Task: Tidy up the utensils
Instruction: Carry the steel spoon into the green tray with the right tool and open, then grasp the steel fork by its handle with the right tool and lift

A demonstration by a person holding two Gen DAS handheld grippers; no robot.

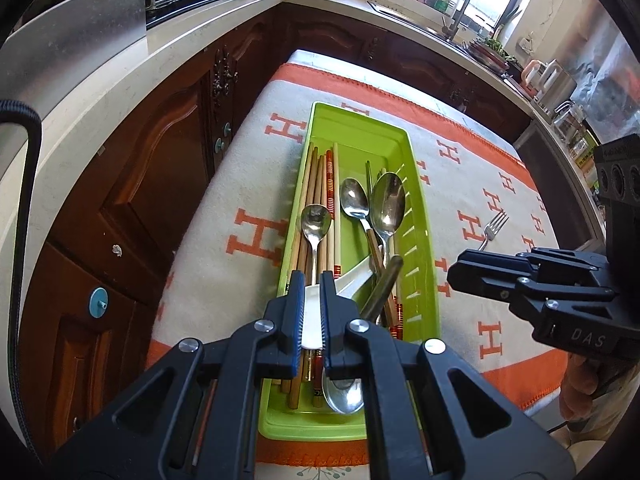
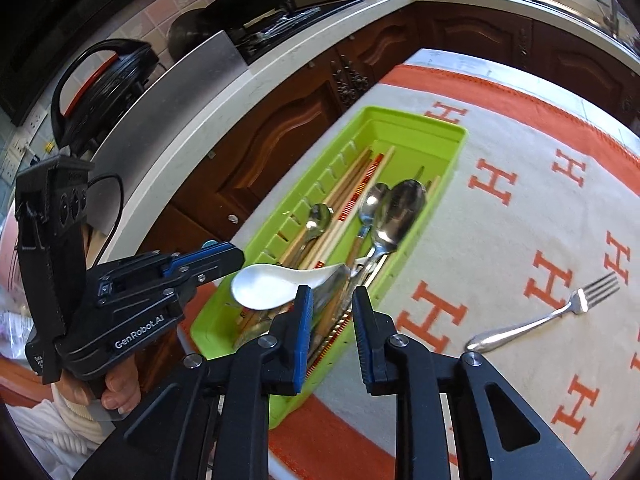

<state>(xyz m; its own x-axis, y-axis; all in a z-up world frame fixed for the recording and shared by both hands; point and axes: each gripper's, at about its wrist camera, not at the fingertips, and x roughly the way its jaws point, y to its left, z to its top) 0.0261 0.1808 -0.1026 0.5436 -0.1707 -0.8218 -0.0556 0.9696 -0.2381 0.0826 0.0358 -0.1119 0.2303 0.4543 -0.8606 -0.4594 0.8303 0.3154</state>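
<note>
Utensils fill most of the green tray [image 1: 416, 208] on my table: wooden chopsticks [image 1: 316, 184] along one side, three steel spoons [image 1: 387, 204] lying bowl-up further in, another steel spoon [image 1: 344, 394] at the near end. One fork [image 2: 560, 312] is outside the tray, lying alone on the white and orange cloth [image 2: 520, 240], well apart from the tray's rim.

My left gripper [image 1: 311, 312] is clenched on the bowl end of a white ceramic spoon [image 2: 276, 280]; I see the white bowl pinched between the blue-edged pads, and the spoon's handle reaches out across the utensils in the tray. From the right wrist view, the spoon is held just above the tray's near half.

My right gripper [image 2: 332, 332] hangs over the near end of the tray with its fingers parted. A gap shows between the pads, nothing is pressed between them, and through it I see the chopsticks and handles below.
</note>
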